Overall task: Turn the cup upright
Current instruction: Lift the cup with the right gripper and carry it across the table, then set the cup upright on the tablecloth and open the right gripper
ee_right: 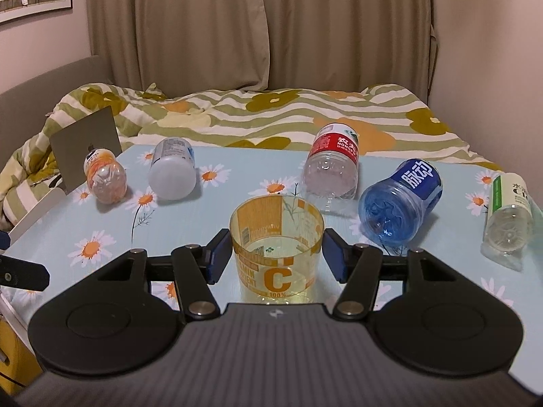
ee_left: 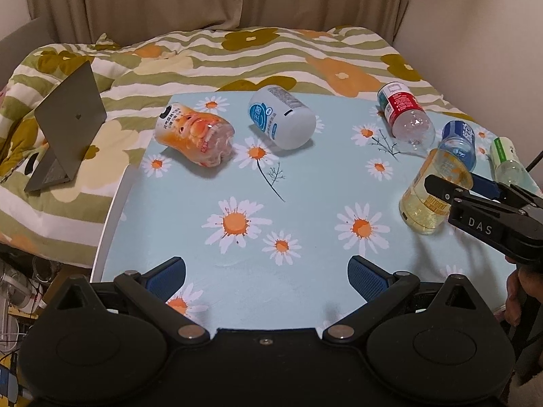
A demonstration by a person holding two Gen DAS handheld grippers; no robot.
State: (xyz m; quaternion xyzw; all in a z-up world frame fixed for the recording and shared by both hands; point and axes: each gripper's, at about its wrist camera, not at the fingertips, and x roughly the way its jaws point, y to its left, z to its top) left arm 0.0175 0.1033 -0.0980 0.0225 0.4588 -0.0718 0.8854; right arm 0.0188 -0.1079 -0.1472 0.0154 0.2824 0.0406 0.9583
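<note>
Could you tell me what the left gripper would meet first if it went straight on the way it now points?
Probably nothing soon: the left gripper is open over bare tablecloth. Farther ahead, the white-and-blue cup lying on its side looks nearest that line, though depth is unclear.

The table is covered by a light blue cloth printed with white-and-orange daisies. Six cut bottle cups rest directly on it. The yellow cup stands upright near the front, open end up. The remaining five lie on their sides: the orange cup at far left, the white cup just beside it, the red-labelled clear cup behind centre, the blue cup to its right, and the green-labelled cup at the right edge.
</note>
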